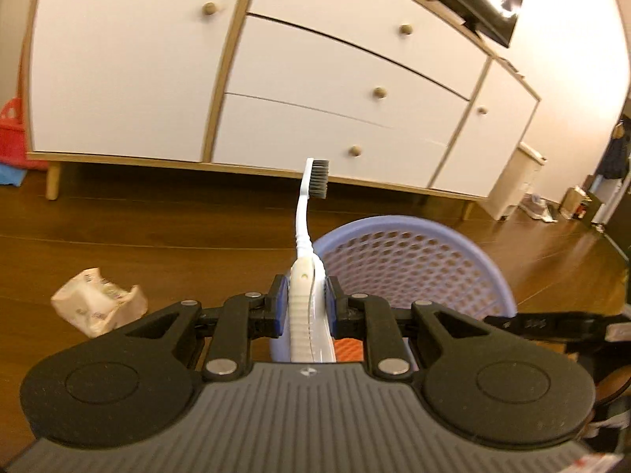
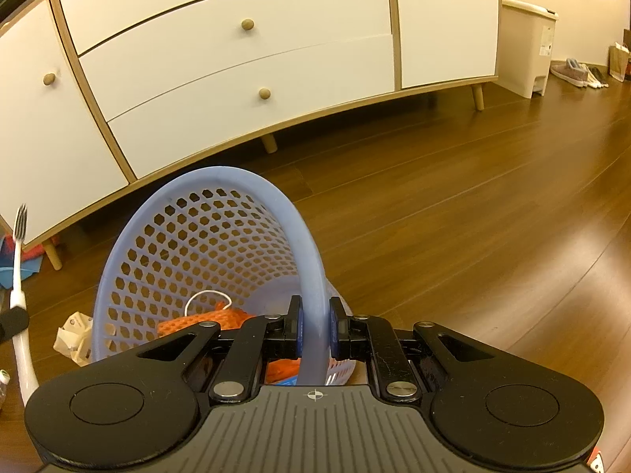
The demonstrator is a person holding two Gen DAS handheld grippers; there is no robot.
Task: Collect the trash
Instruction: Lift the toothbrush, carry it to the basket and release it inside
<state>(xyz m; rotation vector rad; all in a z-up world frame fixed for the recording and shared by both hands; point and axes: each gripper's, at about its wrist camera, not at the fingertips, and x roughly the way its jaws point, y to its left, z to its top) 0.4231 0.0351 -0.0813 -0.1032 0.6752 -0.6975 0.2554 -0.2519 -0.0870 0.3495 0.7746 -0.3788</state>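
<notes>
My left gripper point(image 1: 305, 299) is shut on the handle of a white toothbrush point(image 1: 305, 205), whose grey bristles point up in front of the cabinet. The toothbrush point(image 2: 17, 276) also shows at the left edge of the right wrist view. A lilac mesh basket point(image 1: 414, 260) stands just right of and behind the left gripper. My right gripper point(image 2: 314, 325) is shut on the basket point(image 2: 197, 236) at its near rim, one pad inside and one outside. Orange netting point(image 2: 201, 321) and a white loop lie inside it. A crumpled paper wrapper point(image 1: 98, 303) lies on the floor left of the basket.
A white cabinet point(image 1: 157, 79) with wooden knobs and legs runs across the back. A cream pedal bin point(image 2: 528, 43) stands at its right end, with shoes point(image 2: 575, 73) beyond. Red and blue items point(image 1: 14, 138) sit at the cabinet's left end. The floor point(image 2: 473, 216) is brown wood.
</notes>
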